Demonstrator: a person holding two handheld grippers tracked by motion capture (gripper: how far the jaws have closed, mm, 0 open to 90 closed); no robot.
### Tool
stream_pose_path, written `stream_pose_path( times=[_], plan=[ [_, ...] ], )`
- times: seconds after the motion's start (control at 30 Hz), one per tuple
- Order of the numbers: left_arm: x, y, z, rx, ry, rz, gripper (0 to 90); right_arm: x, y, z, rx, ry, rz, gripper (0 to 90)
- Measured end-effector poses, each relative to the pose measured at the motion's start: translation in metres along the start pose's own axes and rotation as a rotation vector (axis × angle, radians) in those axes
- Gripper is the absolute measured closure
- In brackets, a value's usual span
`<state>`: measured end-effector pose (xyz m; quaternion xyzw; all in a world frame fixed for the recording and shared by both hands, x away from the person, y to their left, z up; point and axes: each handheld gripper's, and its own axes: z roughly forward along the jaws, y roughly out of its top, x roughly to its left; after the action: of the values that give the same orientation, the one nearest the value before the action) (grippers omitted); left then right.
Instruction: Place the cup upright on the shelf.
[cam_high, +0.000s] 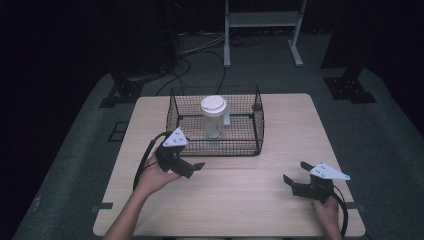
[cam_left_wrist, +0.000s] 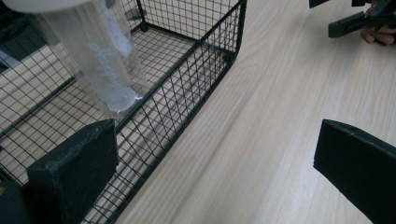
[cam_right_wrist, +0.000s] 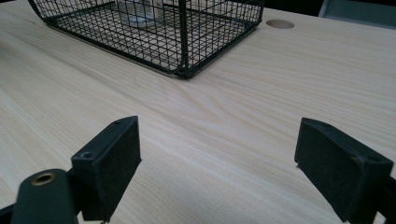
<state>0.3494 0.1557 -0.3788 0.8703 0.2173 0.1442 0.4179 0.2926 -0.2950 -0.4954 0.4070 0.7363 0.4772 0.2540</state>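
Nearest the person, at the front right of the wooden table (cam_high: 240, 200), the right gripper (cam_high: 296, 179) rests low in the person's right hand (cam_high: 327, 212), a grey three-cornered plate on top and a cable trailing back toward the table edge. Its jaws stand wide apart with bare tabletop between them, grasping nothing; in the right gripper view the right gripper (cam_right_wrist: 217, 163) looks across the wood toward a corner of the wire basket (cam_right_wrist: 187, 42).

A little farther in, on the left, the left hand (cam_high: 155, 177) holds the left gripper (cam_high: 192, 169) just in front of the basket's near wall. It too is released: in the left gripper view the left gripper (cam_left_wrist: 215, 163) has one jaw lying over the basket's near mesh wall and the other well out over open table, with nothing between them. The right gripper also shows far off at that view's top right corner.

Beyond the left gripper sits the black wire basket (cam_high: 258, 131), set toward the far middle of the table. Inside it a clear plastic jar (cam_high: 214, 125) stands upright on the basket floor, capped by a white lid (cam_high: 213, 104). In the left gripper view the jar (cam_left_wrist: 105, 60) rises just behind the near mesh wall, apart from both jaws.

Past the table's far edge lie a grey floor, loose cables and the legs of a white stand (cam_high: 262, 20).
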Motion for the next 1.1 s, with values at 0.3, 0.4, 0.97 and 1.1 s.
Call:
stream_pose_path(
  times=[0.3,0.4,0.97,1.1],
  plan=[
    [-0.004,-0.010,0.000,0.008,-0.001,0.001,0.0,0.001,0.000,0.001,0.009,-0.004,-0.008,13.5],
    [-0.005,-0.013,0.000,0.011,0.003,0.004,0.0,0.001,0.000,0.001,0.011,-0.004,-0.009,13.5],
    [-0.014,-0.040,-0.001,0.003,0.011,-0.019,0.0,0.003,0.000,0.002,0.018,-0.004,-0.026,13.5],
    [-0.020,-0.052,-0.005,-0.008,0.032,-0.028,0.0,0.002,0.000,0.002,0.016,-0.003,-0.024,13.5]
  ],
)
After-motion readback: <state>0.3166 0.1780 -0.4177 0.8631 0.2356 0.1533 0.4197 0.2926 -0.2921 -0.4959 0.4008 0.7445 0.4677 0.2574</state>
